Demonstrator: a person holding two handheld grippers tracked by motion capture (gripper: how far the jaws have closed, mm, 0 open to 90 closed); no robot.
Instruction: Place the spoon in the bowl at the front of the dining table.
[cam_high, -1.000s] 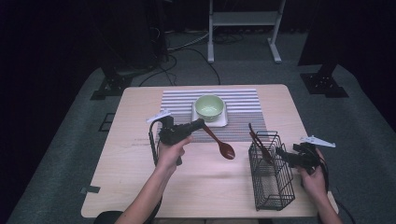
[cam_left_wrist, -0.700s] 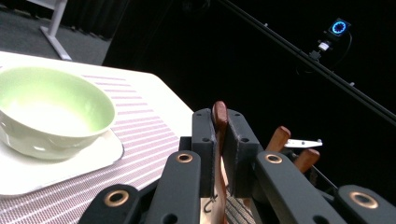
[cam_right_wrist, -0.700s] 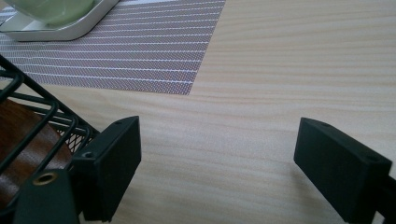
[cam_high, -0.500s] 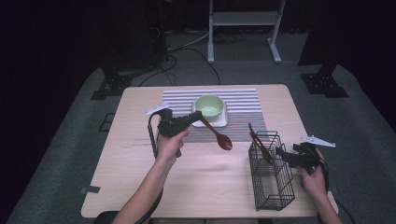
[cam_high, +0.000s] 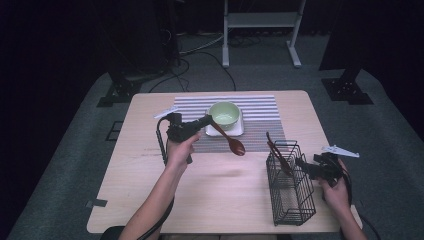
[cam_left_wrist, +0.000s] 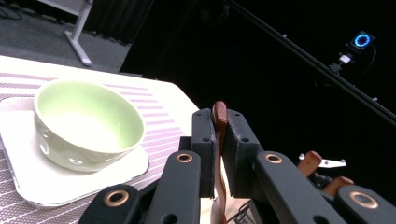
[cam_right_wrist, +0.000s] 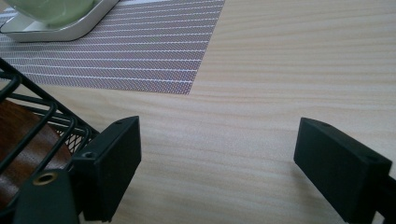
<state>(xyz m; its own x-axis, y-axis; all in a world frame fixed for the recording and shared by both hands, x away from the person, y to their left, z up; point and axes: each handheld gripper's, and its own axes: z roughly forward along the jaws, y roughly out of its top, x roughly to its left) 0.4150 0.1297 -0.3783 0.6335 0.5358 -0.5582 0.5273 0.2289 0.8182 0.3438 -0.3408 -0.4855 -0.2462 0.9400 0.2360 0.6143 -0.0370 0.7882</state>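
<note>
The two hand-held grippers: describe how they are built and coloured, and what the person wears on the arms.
Both the left gripper and the right gripper are black, each with two flat, rectangular black jaws on linked bars with brass-coloured pivot rings. A pale grey three-cornered plate tops each one, and a black cable trails from each. The person's forearms are bare, with no sleeves or gloves in sight.

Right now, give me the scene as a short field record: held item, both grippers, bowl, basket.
held item: wooden spoon, handle clamped, bowl end hanging over the striped mat
left gripper: jaws shut on the spoon handle
right gripper: jaws open, beside the wire basket
green bowl: upright on the white tray, empty
basket contents: another brown wooden utensil
surface: wooden table
</note>
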